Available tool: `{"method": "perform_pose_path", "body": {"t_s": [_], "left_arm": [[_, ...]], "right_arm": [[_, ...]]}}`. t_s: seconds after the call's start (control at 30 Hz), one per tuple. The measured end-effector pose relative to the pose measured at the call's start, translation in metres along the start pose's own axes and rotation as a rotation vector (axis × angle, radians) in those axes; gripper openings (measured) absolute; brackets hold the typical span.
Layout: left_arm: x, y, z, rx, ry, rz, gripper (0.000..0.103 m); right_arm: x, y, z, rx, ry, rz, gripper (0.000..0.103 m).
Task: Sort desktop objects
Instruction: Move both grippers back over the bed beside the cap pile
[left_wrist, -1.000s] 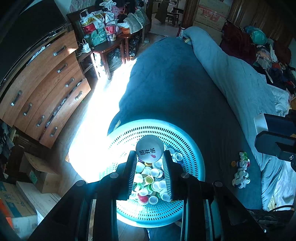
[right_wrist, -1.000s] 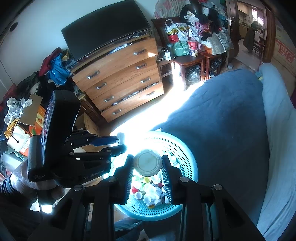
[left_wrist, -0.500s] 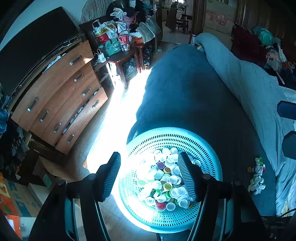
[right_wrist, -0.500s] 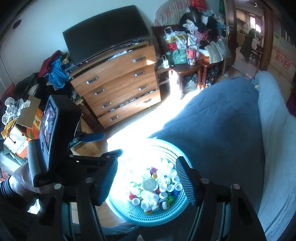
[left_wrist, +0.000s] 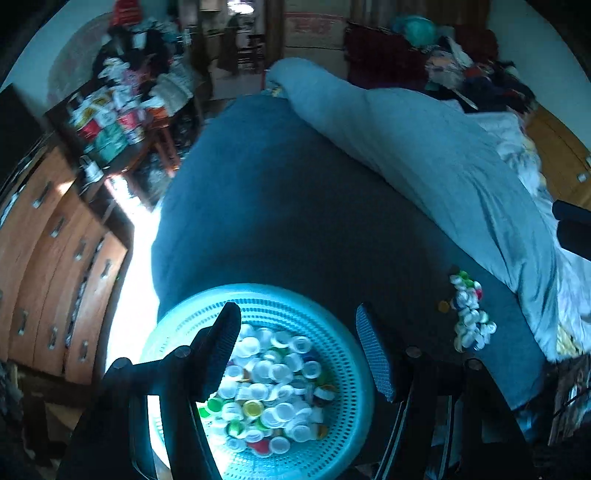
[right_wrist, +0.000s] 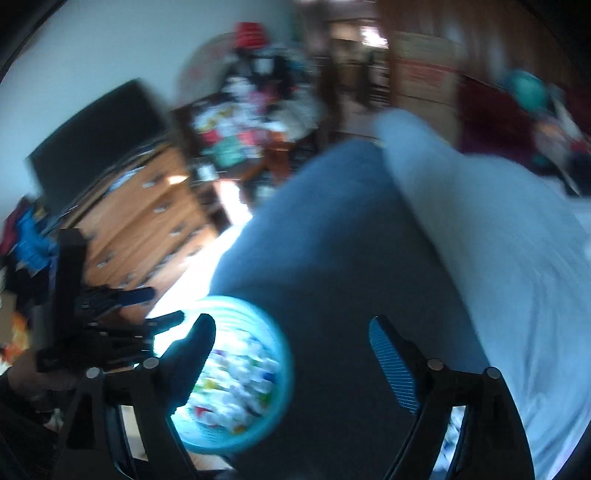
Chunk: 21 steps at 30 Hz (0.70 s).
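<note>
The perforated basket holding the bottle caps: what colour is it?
Turquoise. The basket shows best in the left wrist view.

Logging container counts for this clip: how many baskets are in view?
1: a round teal perforated basket of bottle caps, at the near edge of the blue bed, under the open left gripper. Others may be out of frame.

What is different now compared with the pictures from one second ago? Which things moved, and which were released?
Both grippers let go of the round lids they held a second ago: the left gripper and right gripper are now wide open and empty. Both cameras have swung toward the bed, so the small pile of caps on it shows more centrally. The basket stays put, full of caps.
</note>
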<state>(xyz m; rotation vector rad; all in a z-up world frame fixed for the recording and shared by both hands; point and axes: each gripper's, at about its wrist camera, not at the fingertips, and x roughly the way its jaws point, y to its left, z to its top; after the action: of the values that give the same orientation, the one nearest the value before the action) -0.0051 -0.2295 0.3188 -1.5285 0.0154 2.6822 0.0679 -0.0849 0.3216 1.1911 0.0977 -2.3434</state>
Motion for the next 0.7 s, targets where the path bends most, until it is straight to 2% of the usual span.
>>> {"method": "perform_pose_path", "body": {"t_s": [0.1, 0.17, 0.33, 0.47, 0.7], "left_arm": [[0.023, -0.069, -0.001, 0.106, 0.034, -0.097, 0.06], [0.044, -0.108, -0.007, 0.154, 0.067, -0.138, 0.066], [0.126, -0.184, -0.031, 0.19, 0.14, -0.142, 0.067], [0.182, -0.221, -0.054, 0.14, 0.145, -0.12, 0.067], [0.251, -0.221, -0.092, 0.127, 0.059, -0.055, 0.067]], "right_arm": [[-0.006, -0.084, -0.047, 0.167, 0.054, -0.123, 0.095], [-0.007, -0.142, -0.091, 0.261, 0.092, -0.207, 0.097], [0.018, -0.251, -0.195, 0.408, 0.174, -0.31, 0.098], [0.044, -0.305, -0.247, 0.457, 0.189, -0.314, 0.098], [0.085, -0.348, -0.286, 0.393, 0.084, -0.308, 0.099]]}}
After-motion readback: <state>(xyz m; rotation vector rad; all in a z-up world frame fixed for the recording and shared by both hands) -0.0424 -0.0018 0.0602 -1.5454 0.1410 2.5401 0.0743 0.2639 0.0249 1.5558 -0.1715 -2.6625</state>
